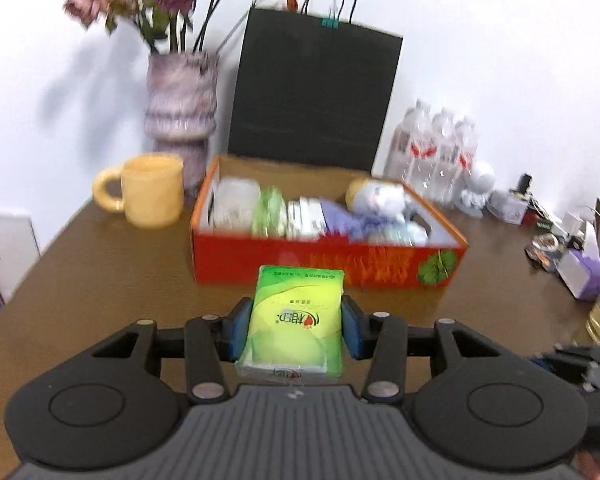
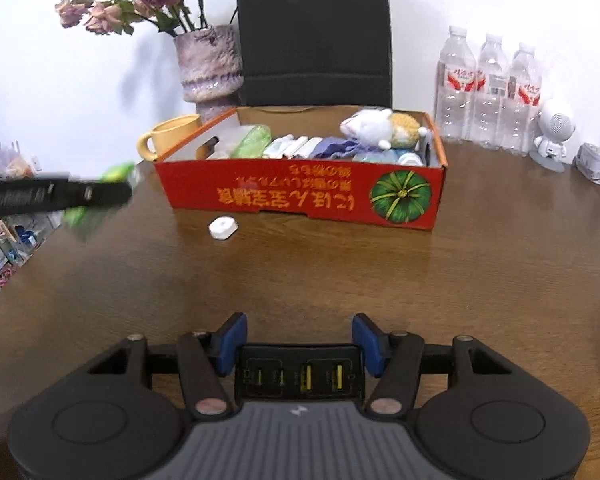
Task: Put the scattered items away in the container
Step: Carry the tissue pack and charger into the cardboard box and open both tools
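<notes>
Your left gripper (image 1: 296, 330) clenches a glossy green tissue pack (image 1: 296, 316) before the red cardboard box (image 1: 324, 258); your right gripper (image 2: 300, 346) grasps a black rectangular power bank (image 2: 300, 372).

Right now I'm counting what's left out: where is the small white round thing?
In the right wrist view, the small white round thing lies on the table, apart from the red box, near its front left corner.

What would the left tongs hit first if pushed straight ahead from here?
Probably the near wall of the red box. The left tongs, shut on the green tissue pack, point at it; the pack's front edge would touch first. Height is unclear.
</notes>
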Motion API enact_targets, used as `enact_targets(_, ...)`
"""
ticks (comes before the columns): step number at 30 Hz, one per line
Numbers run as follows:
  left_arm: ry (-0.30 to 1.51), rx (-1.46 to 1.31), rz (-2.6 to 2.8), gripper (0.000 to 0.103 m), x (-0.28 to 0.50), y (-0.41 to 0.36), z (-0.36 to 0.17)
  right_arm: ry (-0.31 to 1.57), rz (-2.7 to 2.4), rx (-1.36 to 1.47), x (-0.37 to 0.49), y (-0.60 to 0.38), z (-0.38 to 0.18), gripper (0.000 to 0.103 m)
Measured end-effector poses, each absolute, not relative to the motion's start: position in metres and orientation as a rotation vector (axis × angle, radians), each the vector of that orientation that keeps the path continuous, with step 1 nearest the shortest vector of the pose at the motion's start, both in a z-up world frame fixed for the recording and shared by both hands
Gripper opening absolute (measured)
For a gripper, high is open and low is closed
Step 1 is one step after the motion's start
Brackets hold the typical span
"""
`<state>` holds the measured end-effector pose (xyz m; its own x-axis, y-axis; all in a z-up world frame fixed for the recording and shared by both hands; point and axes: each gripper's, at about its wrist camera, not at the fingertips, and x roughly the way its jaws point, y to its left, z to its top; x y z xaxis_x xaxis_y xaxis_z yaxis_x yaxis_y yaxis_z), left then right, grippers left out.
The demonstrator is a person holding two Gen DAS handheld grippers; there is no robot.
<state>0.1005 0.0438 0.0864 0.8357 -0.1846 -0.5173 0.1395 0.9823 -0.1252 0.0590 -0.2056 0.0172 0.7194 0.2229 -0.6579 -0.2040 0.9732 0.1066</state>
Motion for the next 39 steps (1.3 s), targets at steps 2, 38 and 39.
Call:
enact_targets(2, 0.56, -0.078, -0.151, 0.046, 0.118, 0.044, 0.091, 0.721, 0.22, 0.021, 0.063, -0.21, 0.021, 0.057)
enact_targets(38, 0.808, 0.014, -0.154, 0.073, 0.338, 0.047, 0.055, 0.95, 0.111, 0.162, 0.323, -0.233, 0.031, 0.058)
enact_targets(39, 0.819, 0.007, -0.174, 0.077, 0.337, 0.048, 0.058, 0.951, 0.109, 0.147, 0.322, -0.23, 0.032, 0.058)
